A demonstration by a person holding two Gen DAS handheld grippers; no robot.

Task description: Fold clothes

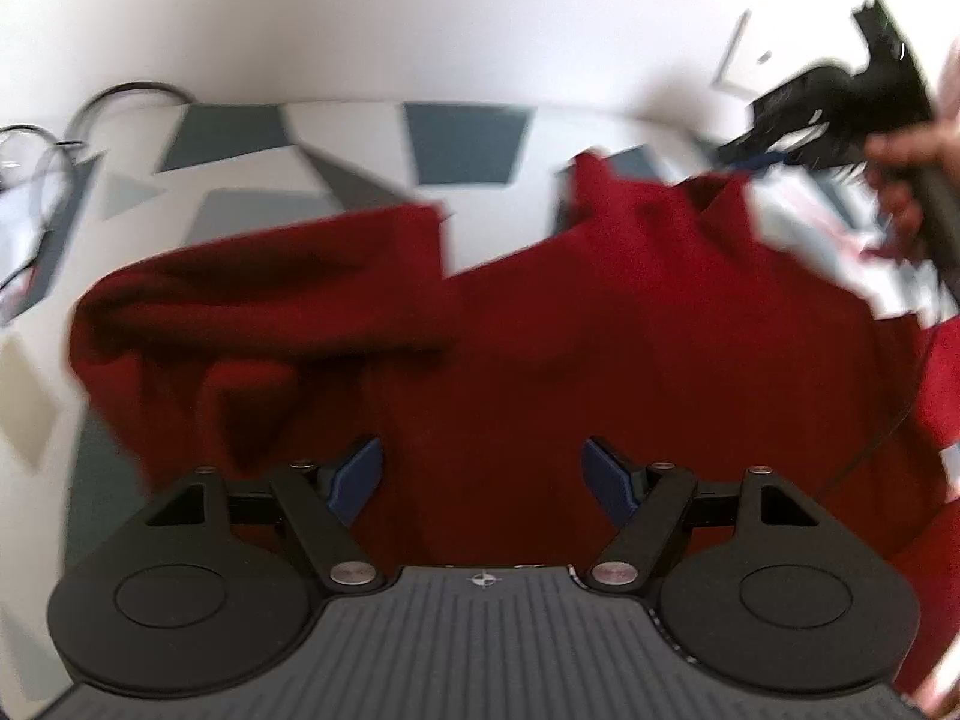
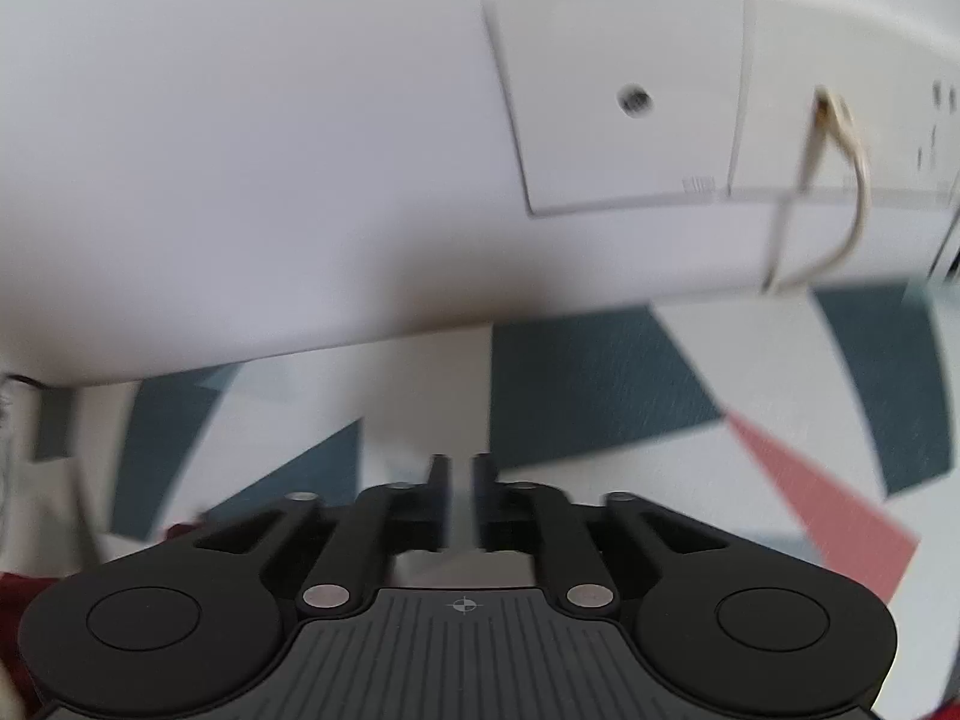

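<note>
Right now your left gripper hangs over the red garment with its blue pads spread wide and nothing between them, so it looks free to pick its next hold rather than committed to one. Beneath it the red garment lies spread on the patterned tabletop, a thick fold or sleeve bunched toward the left side and a notched edge, probably the collar, toward the far side; it is loosely laid out, so I judge the folding to be at an early stage. Your right gripper points past the cloth at bare tabletop, its jaws drawn close with only a narrow gap and nothing caught in it; only a scrap of red shows at the lower left corner of its view. From the left camera that right gripper appears blurred at the far right edge of the garment, held in a hand. Farther off stands the white wall with a wall plate and a pale cable.
</note>
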